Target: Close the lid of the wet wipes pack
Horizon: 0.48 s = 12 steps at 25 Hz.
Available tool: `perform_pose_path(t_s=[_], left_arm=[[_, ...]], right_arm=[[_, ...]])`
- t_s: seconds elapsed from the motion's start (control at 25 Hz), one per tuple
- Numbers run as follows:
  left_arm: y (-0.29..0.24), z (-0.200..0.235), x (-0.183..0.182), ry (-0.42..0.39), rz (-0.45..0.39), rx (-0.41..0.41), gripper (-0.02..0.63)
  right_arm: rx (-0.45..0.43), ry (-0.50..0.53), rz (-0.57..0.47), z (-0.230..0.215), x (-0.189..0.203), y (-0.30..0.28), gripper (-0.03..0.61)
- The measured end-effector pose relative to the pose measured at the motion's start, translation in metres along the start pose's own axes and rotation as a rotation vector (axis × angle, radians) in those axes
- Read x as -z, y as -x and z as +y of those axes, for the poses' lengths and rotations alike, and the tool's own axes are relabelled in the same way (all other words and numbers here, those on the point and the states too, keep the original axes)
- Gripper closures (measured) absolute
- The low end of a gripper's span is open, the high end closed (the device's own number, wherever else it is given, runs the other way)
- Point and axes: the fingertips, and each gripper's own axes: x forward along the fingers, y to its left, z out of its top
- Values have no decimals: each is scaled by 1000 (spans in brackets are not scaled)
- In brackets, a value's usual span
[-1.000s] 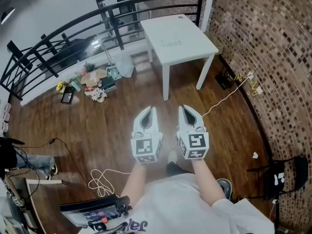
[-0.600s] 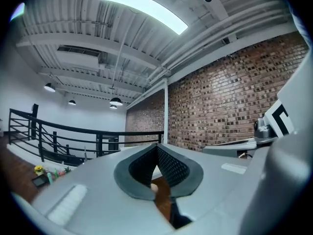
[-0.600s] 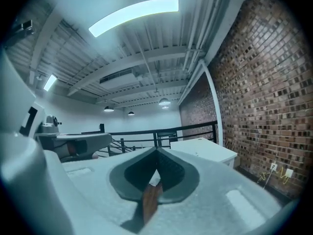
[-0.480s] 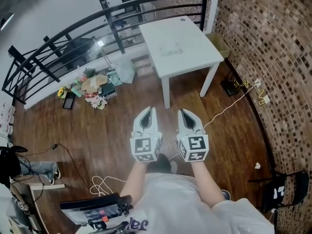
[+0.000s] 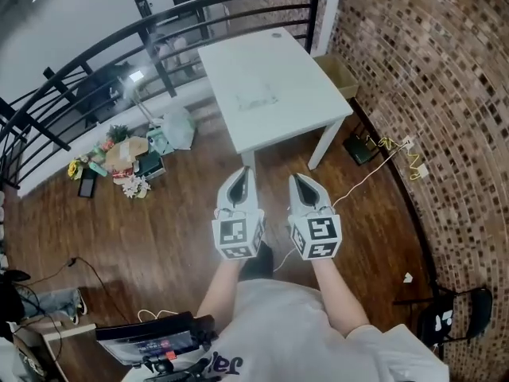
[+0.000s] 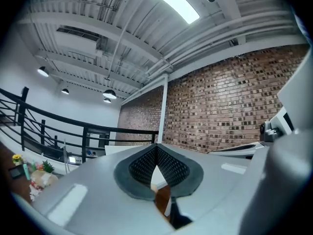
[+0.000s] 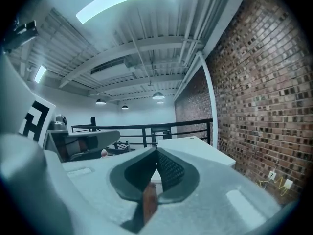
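The head view looked down on both tools held side by side over the wooden floor (image 5: 159, 221). The left gripper (image 5: 247, 173) and the right gripper (image 5: 296, 178) pointed toward the near edge of a white table (image 5: 270, 70). Only this view showed the person's bare forearms, the heap of small things (image 5: 119, 157) on the floor by the black railing (image 5: 95, 50), the yellow cable (image 5: 374, 169) running along the brick wall (image 5: 413, 70), and a black chair (image 5: 445, 317) at the lower right.

A faint pale patch (image 5: 256, 100) lay on the tabletop. It was too small to tell whether it was the wipes pack, and neither gripper view showed the top well enough to settle it.

The two gripper views looked out level, so they took in what the head view missed: the ribbed ceiling, its long light strip (image 6: 168, 3) and the hanging lamps (image 7: 157, 96).

They also showed the jaws up close. The left pair met at the tips with nothing between the dark ridged pads (image 6: 171, 166), only floor and table showing through the gap behind them. The right pair was pressed together and empty too.

Compared with a second before, the table had come much nearer and filled more of the head view, and the heap on the floor had slid off to the left. Both grippers kept the same side-by-side pose, closed throughout.
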Motion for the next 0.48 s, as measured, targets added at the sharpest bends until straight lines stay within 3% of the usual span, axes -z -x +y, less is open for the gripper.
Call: perform_pose_path(t_s=[0.2, 0.36, 0.48], left_arm=[[-100, 50, -9, 46, 4, -25, 598], [-166, 89, -39, 27, -46, -60, 598], [-203, 105, -37, 53, -29, -92, 598]], right_arm=[[-49, 34, 4, -17, -38, -104, 588], [-27, 40, -41, -47, -74, -169, 588], [-13, 9, -20, -78, -76, -201, 588]])
